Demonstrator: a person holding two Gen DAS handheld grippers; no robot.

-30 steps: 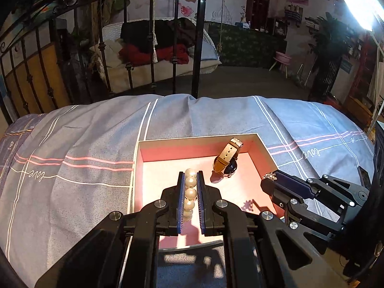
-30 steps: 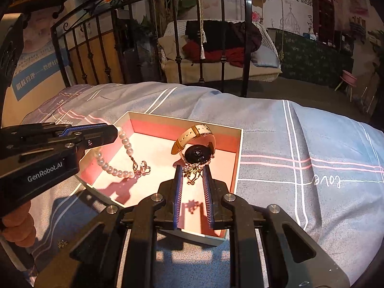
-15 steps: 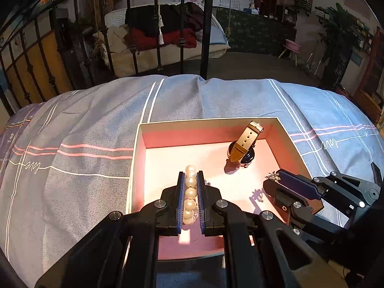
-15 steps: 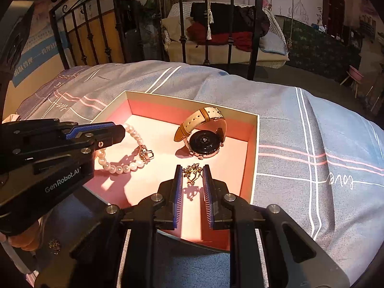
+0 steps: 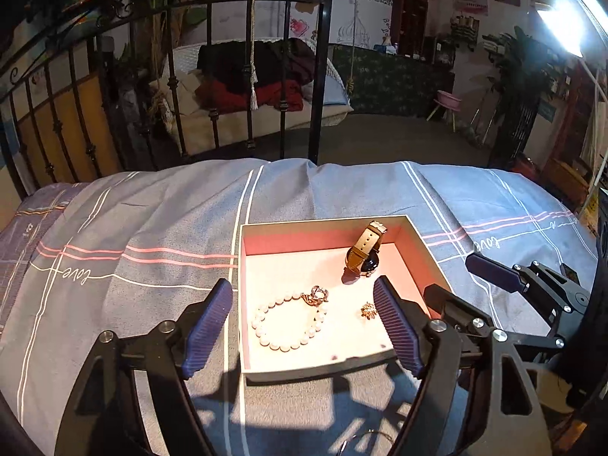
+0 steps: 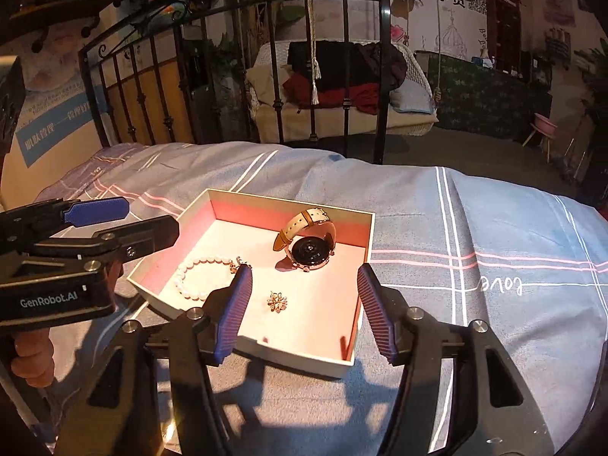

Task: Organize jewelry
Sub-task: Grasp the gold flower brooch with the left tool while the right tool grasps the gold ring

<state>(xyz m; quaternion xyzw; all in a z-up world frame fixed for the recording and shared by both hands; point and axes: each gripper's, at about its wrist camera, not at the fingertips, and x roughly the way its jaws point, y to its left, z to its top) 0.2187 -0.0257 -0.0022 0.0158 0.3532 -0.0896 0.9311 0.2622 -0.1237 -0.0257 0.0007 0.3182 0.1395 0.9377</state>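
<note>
An open pink-lined box (image 5: 243, 304) (image 6: 364, 235) sits on the grey bedspread. Inside lie a pearl bracelet (image 5: 288, 323) (image 6: 197, 277) with a gold clasp, a small gold brooch (image 5: 368, 309) (image 6: 277, 301), and a watch (image 5: 363, 256) (image 6: 309, 247) with a tan strap at the far side. My left gripper (image 5: 304, 326) is open and empty, its fingers spread wide above the bracelet. My right gripper (image 6: 304, 311) is open and empty, held above the brooch. Each gripper shows in the other's view.
A black iron bed rail (image 5: 319, 76) (image 6: 380, 76) stands beyond the far edge of the bed. The bedspread (image 5: 133, 247) with pink and white stripes stretches to the left and right of the box. A hand (image 6: 30, 361) holds the left gripper.
Both grippers have opened. The left let go of the pearl bracelet and the right let go of the gold brooch; both now lie in the box. Both grippers pulled back slightly.
</note>
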